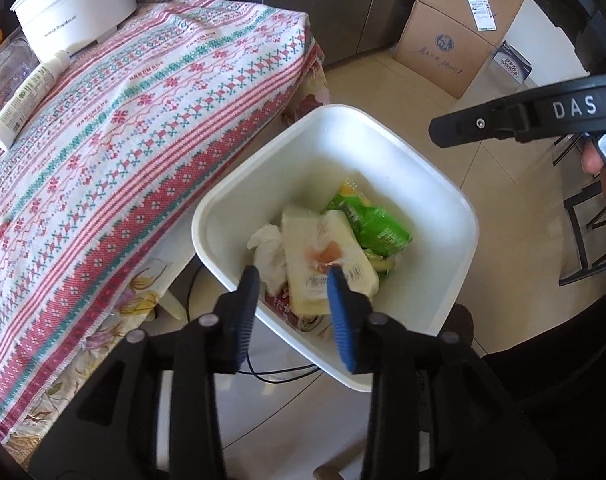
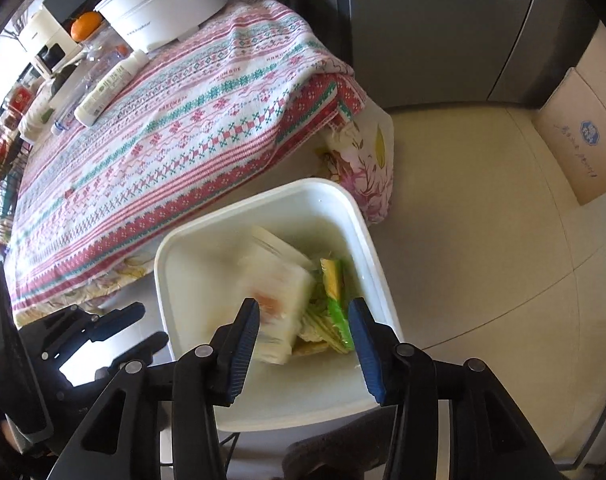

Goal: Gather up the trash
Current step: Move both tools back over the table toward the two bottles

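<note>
A white square trash bin point(image 1: 443, 196) stands on the floor beside the table; it also shows in the right wrist view point(image 2: 191, 272). Inside lie a pale tissue pack point(image 1: 323, 252), a crumpled white tissue point(image 1: 269, 248), a green snack wrapper point(image 1: 373, 224) and a red printed wrapper point(image 1: 279, 306). In the right wrist view the pale pack point(image 2: 279, 296) looks blurred beside the green wrapper point(image 2: 337, 312). My left gripper point(image 1: 295, 316) is open and empty above the bin's near rim. My right gripper point(image 2: 305, 344) is open and empty above the bin.
The table point(image 1: 123, 140) has a patterned red, green and white cloth. On it lie a white tube point(image 1: 27, 98) and a white cooker pot point(image 1: 75, 4). Cardboard boxes point(image 1: 451, 40) stand on the tiled floor. A dark cabinet point(image 2: 443, 28) is behind.
</note>
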`<state>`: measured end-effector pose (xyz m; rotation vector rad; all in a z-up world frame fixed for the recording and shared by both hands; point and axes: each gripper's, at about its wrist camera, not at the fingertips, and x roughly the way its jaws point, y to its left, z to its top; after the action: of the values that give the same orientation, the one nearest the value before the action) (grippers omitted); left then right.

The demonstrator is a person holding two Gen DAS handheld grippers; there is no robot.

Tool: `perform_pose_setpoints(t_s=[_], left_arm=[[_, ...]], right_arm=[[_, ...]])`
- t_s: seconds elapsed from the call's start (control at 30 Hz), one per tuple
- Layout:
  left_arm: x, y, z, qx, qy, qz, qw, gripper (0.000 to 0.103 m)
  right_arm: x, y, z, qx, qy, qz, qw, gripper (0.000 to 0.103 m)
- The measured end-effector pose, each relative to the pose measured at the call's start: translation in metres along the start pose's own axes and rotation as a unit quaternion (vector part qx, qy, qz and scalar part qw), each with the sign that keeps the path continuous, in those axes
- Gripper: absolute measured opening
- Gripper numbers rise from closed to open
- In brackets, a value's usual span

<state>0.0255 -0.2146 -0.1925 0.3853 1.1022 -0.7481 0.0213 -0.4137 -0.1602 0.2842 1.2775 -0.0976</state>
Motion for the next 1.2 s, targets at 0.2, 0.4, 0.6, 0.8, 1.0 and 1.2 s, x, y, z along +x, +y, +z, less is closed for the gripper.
perform_pose_setpoints(t_s=[0.2,0.4,0.6,0.8,1.0,1.2], left_arm=[[-0.010,0.001,0.001,0.005,-0.012,0.006,0.9999,0.048],[-0.021,0.014,0.004,-0.001,-0.021,0.019,0.9996,0.055],[-0.040,0.031,0.007,-0.017,-0.042,0.038,0.9982,0.062],[-0.059,0.058,0.011,-0.039,-0.064,0.065,0.9950,0.071],[-0.078,0.101,0.016,-0.080,-0.080,0.104,0.9881,0.078],[-0.093,0.163,0.019,-0.121,-0.090,0.163,0.9749,0.082]], right_arm=[[-0.002,0.001,0.001,0.006,-0.005,0.002,1.000,0.051],[-0.008,0.004,0.004,0.007,-0.016,0.005,1.000,0.052],[-0.020,0.017,0.013,-0.003,-0.039,0.010,0.999,0.053],[-0.030,0.040,0.026,-0.014,-0.068,0.009,0.998,0.064],[-0.035,0.061,0.042,-0.011,-0.094,0.011,0.995,0.072],[-0.033,0.086,0.061,-0.007,-0.112,-0.004,0.994,0.078]])
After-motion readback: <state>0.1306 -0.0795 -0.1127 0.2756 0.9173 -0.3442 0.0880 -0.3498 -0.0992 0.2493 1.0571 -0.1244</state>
